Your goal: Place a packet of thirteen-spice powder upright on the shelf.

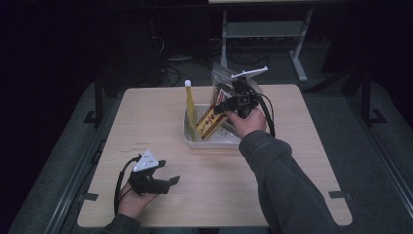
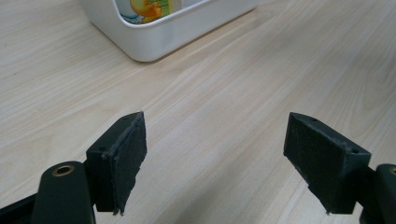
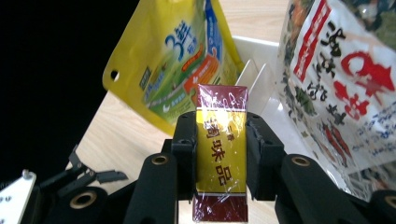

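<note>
My right gripper [image 1: 229, 105] sits over the white tray [image 1: 187, 131] at about 1 o'clock from the centre of the surface [image 1: 160, 117], its fingers [image 3: 187, 149] clenched on a red-and-yellow box [image 3: 221, 156]. The pads press both long sides of the box, which is wrapped in clear film and stands upright between them in the right gripper view. In the high view the box [image 1: 210, 123] tilts, lower end down inside the tray, upper end at the gripper. A yellow pouch [image 1: 189, 109] with a white cap stands upright at the tray's 9 o'clock side; in the right gripper view the pouch [image 3: 173, 60] is behind the box at 11 o'clock, the two apart. A clear bag with red print [image 1: 220, 83] rises at the tray's 12 o'clock edge, just beside my right gripper; in the right gripper view that bag [image 3: 345, 79] is at 2 o'clock of the box. My left gripper [image 1: 163, 180] rests low at 7 o'clock on the surface, well apart from the tray, fingers [image 2: 126, 154] released and spread wide with bare wood between them. In the left gripper view the tray's corner [image 2: 154, 39] is at 11 o'clock, well ahead of the fingertips.
</note>
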The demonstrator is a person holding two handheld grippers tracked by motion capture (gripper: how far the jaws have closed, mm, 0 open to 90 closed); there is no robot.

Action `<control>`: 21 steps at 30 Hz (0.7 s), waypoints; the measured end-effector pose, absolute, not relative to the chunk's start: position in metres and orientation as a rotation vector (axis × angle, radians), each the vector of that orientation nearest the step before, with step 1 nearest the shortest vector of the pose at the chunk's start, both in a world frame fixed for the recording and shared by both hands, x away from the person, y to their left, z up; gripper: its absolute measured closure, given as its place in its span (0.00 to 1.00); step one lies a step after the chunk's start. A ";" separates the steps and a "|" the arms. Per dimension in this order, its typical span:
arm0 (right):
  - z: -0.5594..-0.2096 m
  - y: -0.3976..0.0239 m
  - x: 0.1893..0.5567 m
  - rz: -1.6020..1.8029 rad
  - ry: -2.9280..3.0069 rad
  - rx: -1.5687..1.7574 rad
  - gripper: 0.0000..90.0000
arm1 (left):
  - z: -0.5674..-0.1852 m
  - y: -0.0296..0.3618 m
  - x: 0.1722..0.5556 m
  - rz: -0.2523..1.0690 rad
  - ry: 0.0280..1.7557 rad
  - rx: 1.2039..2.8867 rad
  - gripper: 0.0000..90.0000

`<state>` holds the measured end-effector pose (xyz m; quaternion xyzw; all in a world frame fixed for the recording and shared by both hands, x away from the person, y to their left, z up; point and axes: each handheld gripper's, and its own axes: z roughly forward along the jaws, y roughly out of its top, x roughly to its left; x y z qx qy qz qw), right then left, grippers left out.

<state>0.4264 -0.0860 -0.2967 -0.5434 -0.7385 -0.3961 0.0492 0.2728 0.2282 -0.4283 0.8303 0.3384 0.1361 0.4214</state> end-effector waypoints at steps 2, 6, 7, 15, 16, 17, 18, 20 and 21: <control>-0.296 -0.085 0.429 -1.204 -2.253 -1.669 0.76 | -0.428 0.229 0.273 0.340 0.850 2.078 0.23; -0.295 -0.083 0.435 -1.209 -2.245 -1.695 0.76 | -0.428 0.230 0.273 0.339 0.856 2.074 0.23; -0.295 -0.083 0.436 -1.213 -2.242 -1.703 0.76 | -0.428 0.230 0.274 0.338 0.856 2.074 0.23; -0.298 -0.080 0.444 -1.231 -2.212 -1.760 0.76 | -0.428 0.233 0.274 0.340 0.858 2.068 0.23; -0.299 -0.079 0.445 -1.229 -2.213 -1.771 0.76 | -0.428 0.233 0.274 0.340 0.860 2.068 0.23; -0.300 -0.079 0.445 -1.229 -2.209 -1.779 0.76 | -0.428 0.233 0.274 0.341 0.860 2.068 0.23; -0.300 -0.078 0.446 -1.231 -2.205 -1.786 0.76 | -0.428 0.233 0.274 0.340 0.860 2.068 0.23; -0.301 -0.076 0.447 -1.233 -2.199 -1.789 0.76 | -0.428 0.233 0.274 0.339 0.858 2.071 0.23; -0.301 -0.075 0.448 -1.231 -2.201 -1.797 0.76 | -0.428 0.232 0.274 0.339 0.858 2.071 0.23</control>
